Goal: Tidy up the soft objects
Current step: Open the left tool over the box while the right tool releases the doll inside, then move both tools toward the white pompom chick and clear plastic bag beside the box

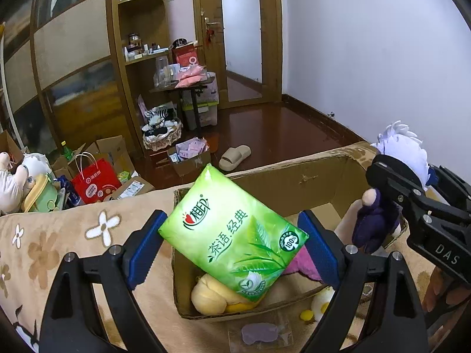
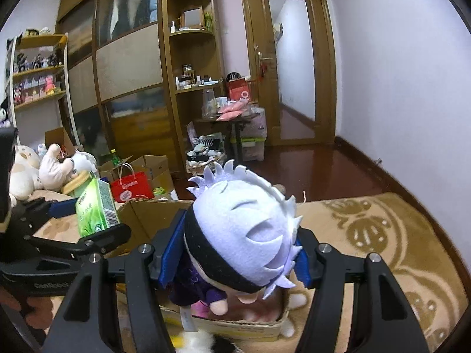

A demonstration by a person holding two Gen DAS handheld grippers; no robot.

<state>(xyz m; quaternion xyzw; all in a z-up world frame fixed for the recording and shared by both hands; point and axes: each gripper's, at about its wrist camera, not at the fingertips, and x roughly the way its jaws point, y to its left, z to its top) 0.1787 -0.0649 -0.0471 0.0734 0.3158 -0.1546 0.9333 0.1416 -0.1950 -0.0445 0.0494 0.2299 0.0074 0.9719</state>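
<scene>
My left gripper point(image 1: 232, 241) is shut on a green tissue pack point(image 1: 232, 232) and holds it over the open cardboard box point(image 1: 294, 176) on the bed. The box holds a yellow plush point(image 1: 212, 294) and a pink soft item point(image 1: 303, 263). My right gripper point(image 2: 235, 259) is shut on a plush doll with white spiky hair, a black blindfold and purple clothes point(image 2: 244, 229), held above the box point(image 2: 147, 214). The doll point(image 1: 379, 217) and right gripper show at the right of the left wrist view. The tissue pack point(image 2: 94, 209) shows at the left of the right wrist view.
The box sits on a tan floral blanket point(image 1: 59, 235). A packet with a purple item point(image 1: 260, 334) and a white-yellow plush point(image 1: 321, 300) lie before the box. Plush toys point(image 2: 38, 170), a red bag point(image 1: 97, 181) and cartons stand left. A slipper point(image 1: 235, 156) lies on the wooden floor.
</scene>
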